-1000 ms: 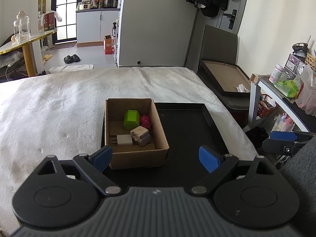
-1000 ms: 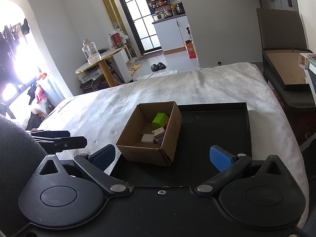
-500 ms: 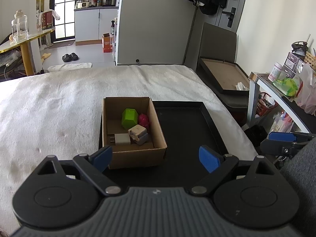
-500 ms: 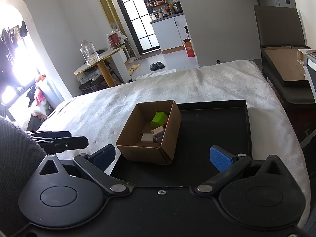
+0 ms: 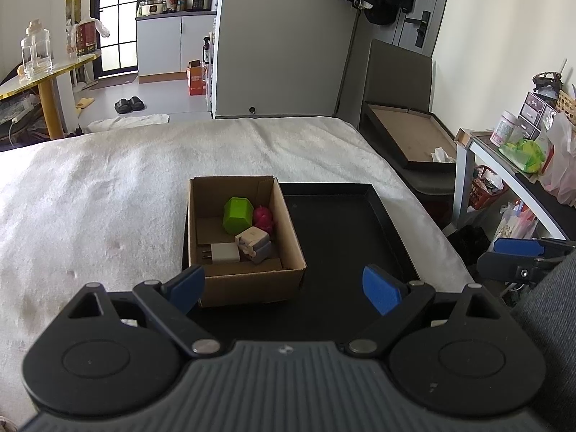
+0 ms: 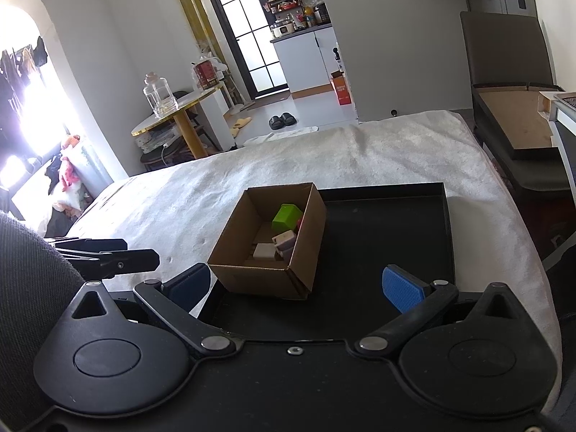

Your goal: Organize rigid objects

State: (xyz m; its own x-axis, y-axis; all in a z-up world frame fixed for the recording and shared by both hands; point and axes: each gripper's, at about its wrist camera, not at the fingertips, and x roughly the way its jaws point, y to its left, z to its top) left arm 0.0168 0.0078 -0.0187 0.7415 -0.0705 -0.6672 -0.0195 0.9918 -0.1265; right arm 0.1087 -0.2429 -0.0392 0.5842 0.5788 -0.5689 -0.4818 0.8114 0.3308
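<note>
Left wrist view: the left gripper [image 5: 284, 288] hangs spread wide and empty before a cardboard box [image 5: 252, 280] on a black tray [image 5: 388, 216] atop the bed [image 5: 90, 198]; inside sit a green block [image 5: 235, 214], pink toy [image 5: 263, 217] and white charger [image 5: 225, 253]. Right wrist view: the right gripper [image 6: 297, 286] is likewise wide apart, empty, near the box

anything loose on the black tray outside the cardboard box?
No: in the left wrist view the black tray shows only bare surface beside the cardboard box, and the small objects all sit inside the box.
</note>
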